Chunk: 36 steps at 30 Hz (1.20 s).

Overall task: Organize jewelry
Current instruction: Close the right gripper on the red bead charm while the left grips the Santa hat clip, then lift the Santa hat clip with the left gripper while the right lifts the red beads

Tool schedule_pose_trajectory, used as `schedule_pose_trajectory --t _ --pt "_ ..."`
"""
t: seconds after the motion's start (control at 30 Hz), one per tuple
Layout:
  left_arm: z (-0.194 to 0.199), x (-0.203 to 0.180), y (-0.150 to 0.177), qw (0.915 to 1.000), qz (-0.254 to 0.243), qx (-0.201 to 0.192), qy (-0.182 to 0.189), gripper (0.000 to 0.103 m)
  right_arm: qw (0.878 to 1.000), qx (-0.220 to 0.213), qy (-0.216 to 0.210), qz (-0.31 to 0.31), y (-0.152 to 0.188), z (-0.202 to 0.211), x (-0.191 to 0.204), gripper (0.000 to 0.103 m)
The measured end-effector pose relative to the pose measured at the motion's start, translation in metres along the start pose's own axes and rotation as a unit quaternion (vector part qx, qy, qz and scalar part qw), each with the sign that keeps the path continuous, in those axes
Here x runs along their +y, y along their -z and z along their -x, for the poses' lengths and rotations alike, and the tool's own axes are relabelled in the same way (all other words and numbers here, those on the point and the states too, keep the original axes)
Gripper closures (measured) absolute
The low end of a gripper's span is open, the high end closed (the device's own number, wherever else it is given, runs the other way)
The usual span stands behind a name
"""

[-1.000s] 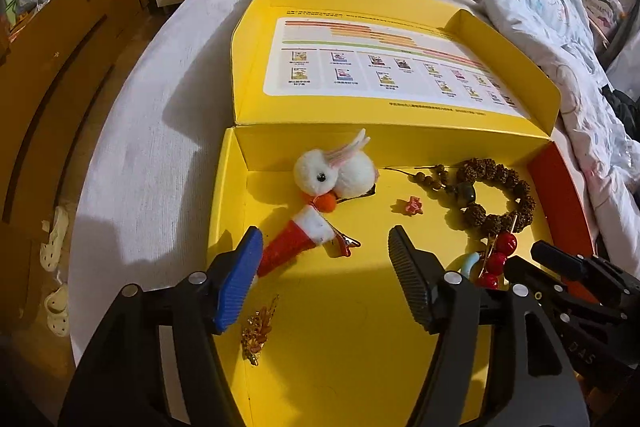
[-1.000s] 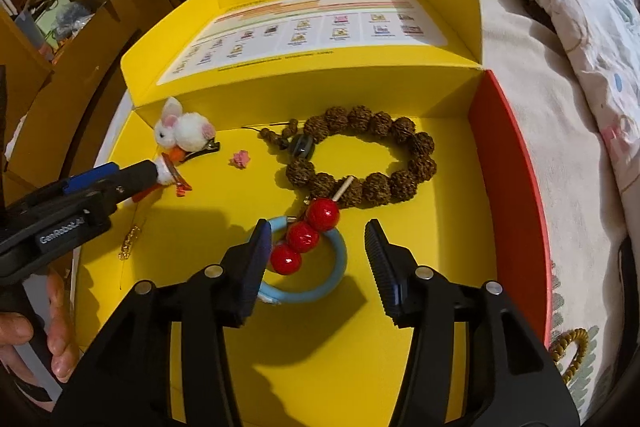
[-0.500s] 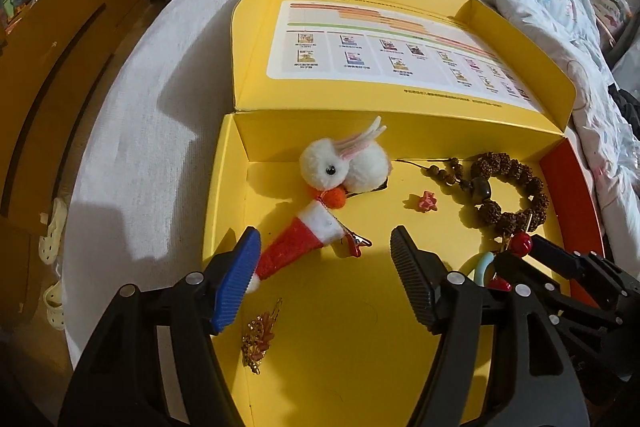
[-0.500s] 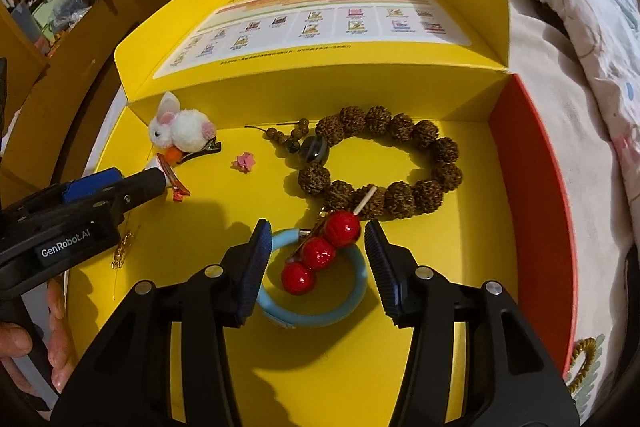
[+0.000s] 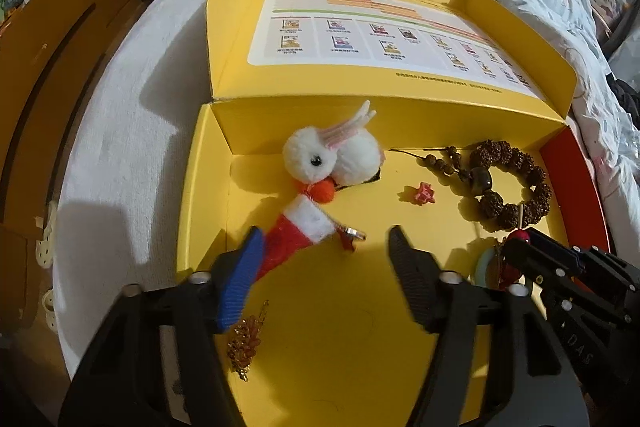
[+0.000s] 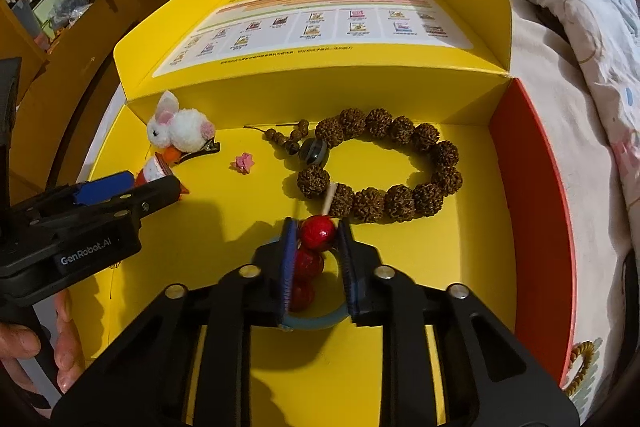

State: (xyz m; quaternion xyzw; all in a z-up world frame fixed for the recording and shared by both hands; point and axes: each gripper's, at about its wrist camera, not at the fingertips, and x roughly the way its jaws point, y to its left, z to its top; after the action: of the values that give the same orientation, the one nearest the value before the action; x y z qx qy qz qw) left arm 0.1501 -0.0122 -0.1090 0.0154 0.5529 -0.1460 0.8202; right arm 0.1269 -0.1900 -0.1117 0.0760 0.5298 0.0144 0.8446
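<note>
I am closing the right gripper (image 6: 314, 247) on the red bead hairpin (image 6: 316, 233) near the front edge of the yellow box (image 6: 460, 307): its jaws, wide apart a second ago, have just been closing and are now clamping the beads, so one piece looks ready to lift. The left gripper (image 5: 322, 267) is also narrowing; its jaws are standing apart around the red-and-white clip (image 5: 298, 231) by the box's left wall, blue pad touching, black pad clear. I am counting one box, three red beads, one blue ring (image 6: 316, 323), one brown bead bracelet (image 6: 384, 167), one bunny clip (image 6: 180, 131), one pink flower (image 6: 244, 161) and one gold charm (image 5: 246, 341).
</note>
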Motion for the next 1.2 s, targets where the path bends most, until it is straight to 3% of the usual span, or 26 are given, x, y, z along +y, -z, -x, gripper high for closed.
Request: schedule_pose_trajectory --t 0.27,0.37,0.43,0.7,0.9,0.97,1.03,1.1,1.2 --pt "0.002 0.002 -0.001 0.9998 0.011 0.007 0.015 0.079 1.000 -0.010 -0.008 -0.007 0.000 0.008 -0.004 0.083" --pt "0.006 0.003 0.000 0.9998 0.010 0.003 0.014 0.082 1.000 -0.017 -0.011 -0.010 -0.001 0.014 -0.005 0.083" --pt "0.008 0.003 0.000 0.9998 0.010 0.003 0.019 0.090 1.000 -0.022 -0.015 -0.012 -0.002 0.018 -0.006 0.083" --pt "0.016 0.001 -0.003 0.9995 0.013 -0.006 0.029 0.098 0.999 -0.040 -0.021 -0.015 -0.005 0.033 -0.008 0.083" --pt "0.010 0.001 -0.001 0.9998 0.011 0.007 0.014 0.094 0.999 -0.042 -0.025 -0.016 -0.005 0.036 -0.007 0.083" --pt "0.007 -0.001 0.000 0.9999 0.007 0.008 0.004 0.087 0.999 -0.041 -0.025 -0.015 -0.005 0.036 -0.007 0.083" --pt "0.006 -0.004 0.002 1.0000 0.004 0.009 0.000 0.064 0.999 -0.041 -0.026 -0.015 -0.005 0.036 -0.007 0.083" --pt "0.006 -0.006 0.003 1.0000 0.001 0.002 -0.005 0.052 0.999 -0.041 -0.025 -0.015 -0.005 0.036 -0.007 0.083" --pt "0.005 -0.009 0.005 0.9999 -0.004 0.006 -0.012 0.052 0.999 -0.042 -0.026 -0.015 -0.004 0.036 -0.007 0.083"
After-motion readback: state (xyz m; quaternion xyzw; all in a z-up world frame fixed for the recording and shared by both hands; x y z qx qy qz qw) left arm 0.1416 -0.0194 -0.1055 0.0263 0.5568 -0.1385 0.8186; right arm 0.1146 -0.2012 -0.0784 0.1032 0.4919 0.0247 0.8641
